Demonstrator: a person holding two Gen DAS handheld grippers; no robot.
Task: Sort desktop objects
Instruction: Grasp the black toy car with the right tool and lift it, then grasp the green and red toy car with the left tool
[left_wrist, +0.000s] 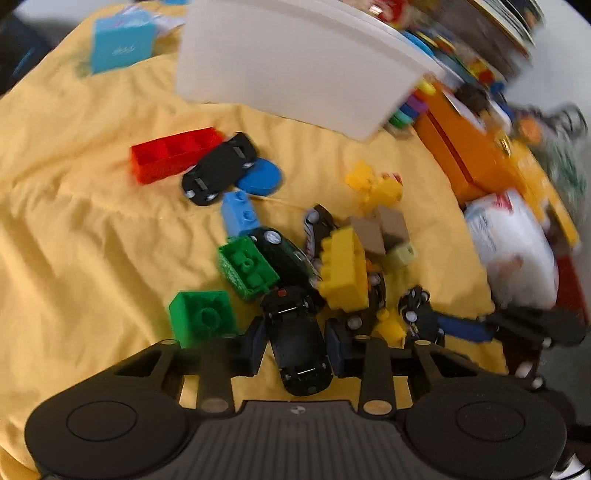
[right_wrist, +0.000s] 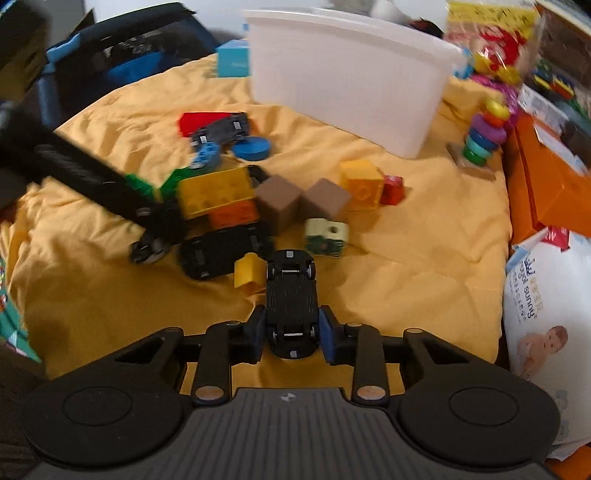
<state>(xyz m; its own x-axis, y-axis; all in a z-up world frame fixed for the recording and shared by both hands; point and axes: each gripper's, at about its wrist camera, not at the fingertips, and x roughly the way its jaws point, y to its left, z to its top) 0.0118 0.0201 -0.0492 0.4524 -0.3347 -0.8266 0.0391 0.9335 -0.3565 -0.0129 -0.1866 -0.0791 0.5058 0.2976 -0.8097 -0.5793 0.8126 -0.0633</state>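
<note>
Home, most likely a child's play corner. Rumpled yellow cloth (right_wrist: 424, 258) spread as the play surface, whether over a tabletop or a bed not clear. Scattered over it: plastic building bricks (right_wrist: 216, 190), toy cars (right_wrist: 221, 253), wooden cubes (right_wrist: 279, 203). White plastic bin (right_wrist: 351, 92) behind. Ring-stacking toy (right_wrist: 484, 136) at the right, baby-wipes pack (right_wrist: 539, 314) beside it, bagged toys (right_wrist: 495, 48) further back, blurred.

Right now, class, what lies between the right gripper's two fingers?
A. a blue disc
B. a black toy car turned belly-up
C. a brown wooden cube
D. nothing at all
B: in the right wrist view the right gripper has its pads either side of an upturned black toy car.
</note>
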